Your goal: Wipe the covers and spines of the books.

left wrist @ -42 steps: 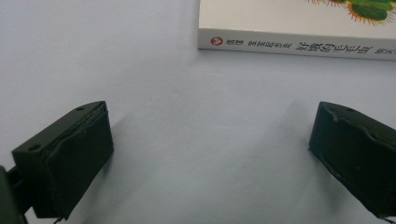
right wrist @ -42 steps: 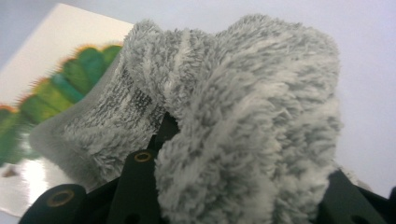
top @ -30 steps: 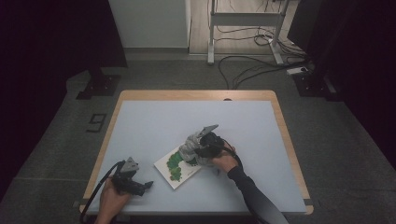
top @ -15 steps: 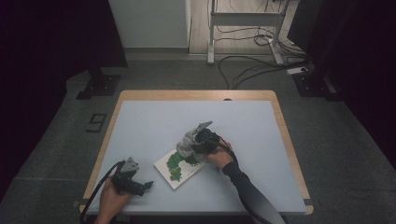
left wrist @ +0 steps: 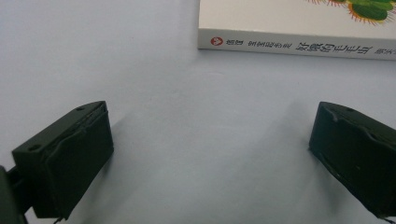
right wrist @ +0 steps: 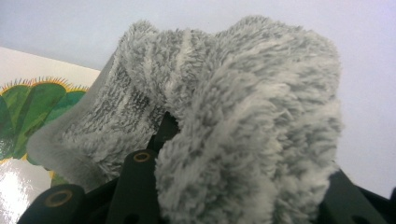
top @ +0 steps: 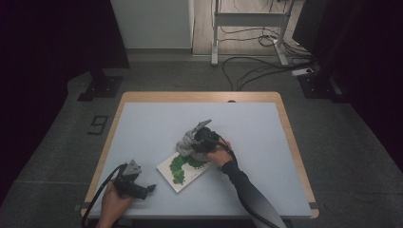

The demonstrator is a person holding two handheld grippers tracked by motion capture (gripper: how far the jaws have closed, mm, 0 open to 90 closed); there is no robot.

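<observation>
A picture book with a green caterpillar on its white cover lies at the table's near middle. My right gripper is shut on a fluffy grey cloth and holds it over the book's far corner. In the right gripper view the cloth bulges out over the black fingers, with the book's cover at the left behind it. My left gripper rests on the table near the front left, open with nothing between its jaws. The left gripper view shows the book's spine ahead of the open left gripper.
The pale blue table top has a wooden rim. Beyond the far edge are a metal frame's legs and cables on the dark floor. A small black object lies on the floor at the left.
My right gripper has shifted a little to the left with the grey cloth, along the book's far corner. The left gripper has stayed put.
</observation>
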